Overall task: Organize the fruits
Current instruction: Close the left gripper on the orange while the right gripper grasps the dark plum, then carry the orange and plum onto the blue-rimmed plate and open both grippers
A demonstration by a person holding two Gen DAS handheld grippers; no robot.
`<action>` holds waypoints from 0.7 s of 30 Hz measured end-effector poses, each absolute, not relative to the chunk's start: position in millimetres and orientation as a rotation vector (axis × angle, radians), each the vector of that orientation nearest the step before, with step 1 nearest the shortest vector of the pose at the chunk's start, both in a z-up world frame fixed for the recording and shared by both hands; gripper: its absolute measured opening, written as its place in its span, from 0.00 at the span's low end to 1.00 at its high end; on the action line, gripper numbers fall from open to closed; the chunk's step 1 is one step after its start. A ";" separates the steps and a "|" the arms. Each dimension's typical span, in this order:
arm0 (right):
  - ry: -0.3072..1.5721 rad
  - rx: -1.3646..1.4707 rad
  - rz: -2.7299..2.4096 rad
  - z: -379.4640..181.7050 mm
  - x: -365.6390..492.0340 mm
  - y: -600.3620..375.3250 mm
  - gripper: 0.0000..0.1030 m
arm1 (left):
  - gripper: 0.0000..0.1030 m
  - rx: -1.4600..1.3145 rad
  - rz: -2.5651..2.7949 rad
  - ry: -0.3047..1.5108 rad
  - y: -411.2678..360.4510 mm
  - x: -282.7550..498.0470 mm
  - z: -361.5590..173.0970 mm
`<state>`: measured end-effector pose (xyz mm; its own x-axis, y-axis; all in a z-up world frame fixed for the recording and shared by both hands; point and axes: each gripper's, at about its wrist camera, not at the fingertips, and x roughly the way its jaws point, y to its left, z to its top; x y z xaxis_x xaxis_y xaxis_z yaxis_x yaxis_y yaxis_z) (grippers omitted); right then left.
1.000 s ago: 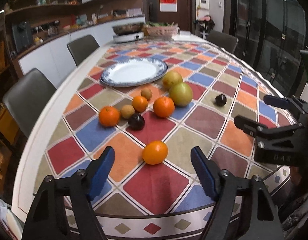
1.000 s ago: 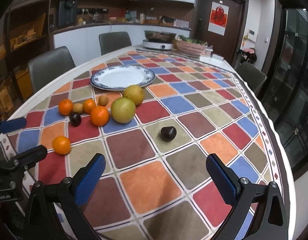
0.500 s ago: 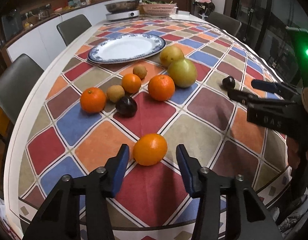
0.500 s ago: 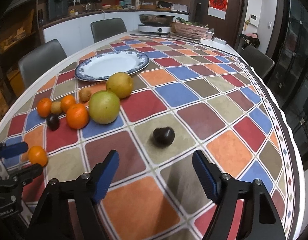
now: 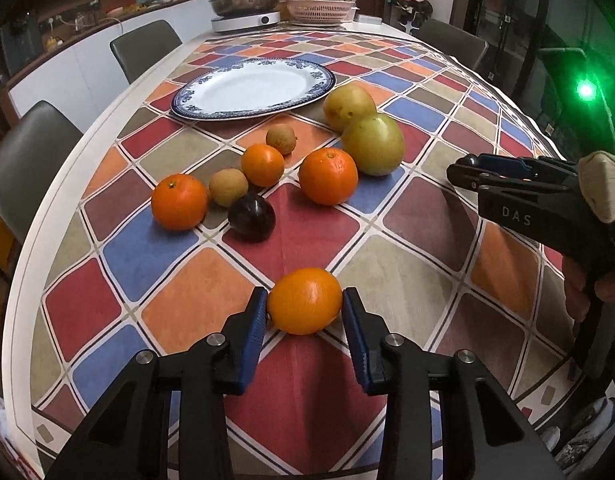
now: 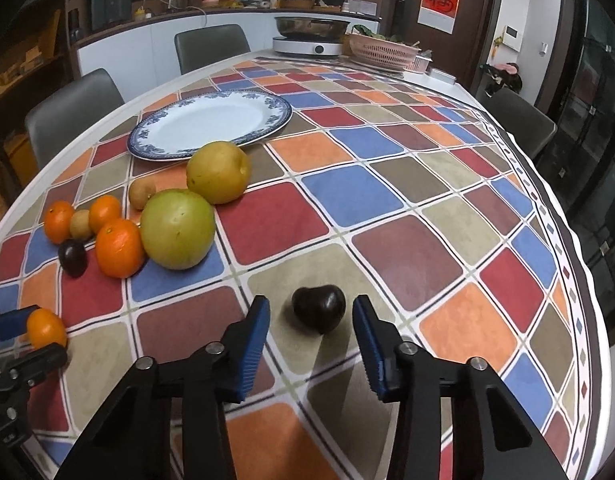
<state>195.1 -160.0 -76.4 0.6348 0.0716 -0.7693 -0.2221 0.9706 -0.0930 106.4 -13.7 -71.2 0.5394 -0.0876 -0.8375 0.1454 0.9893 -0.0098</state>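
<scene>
- Orange against blue: your left gripper has been closing, and both pads now touch the sides of the lone orange, which sits on the tablecloth near the table's near edge.
- Your right gripper has also been closing; the dark plum lies between its pads, but a gap shows on each side, so nothing is gripped there.
- Further along the cloth a cluster rests together: three more oranges, two small brown fruits, a second dark plum, and a green pomelo touching a yellow pear.
- Beyond them the blue-rimmed plate holds no fruit.
</scene>
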 end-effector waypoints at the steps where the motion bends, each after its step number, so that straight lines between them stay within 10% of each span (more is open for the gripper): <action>1: 0.873 -0.188 0.168 -77.5 197.0 -159.6 0.41 | 0.36 0.064 -0.139 0.991 -13.6 107.7 -71.1; 21: 0.885 -0.131 0.257 -57.5 187.5 -151.2 0.28 | 0.36 0.053 -0.151 0.907 -7.6 109.1 -48.9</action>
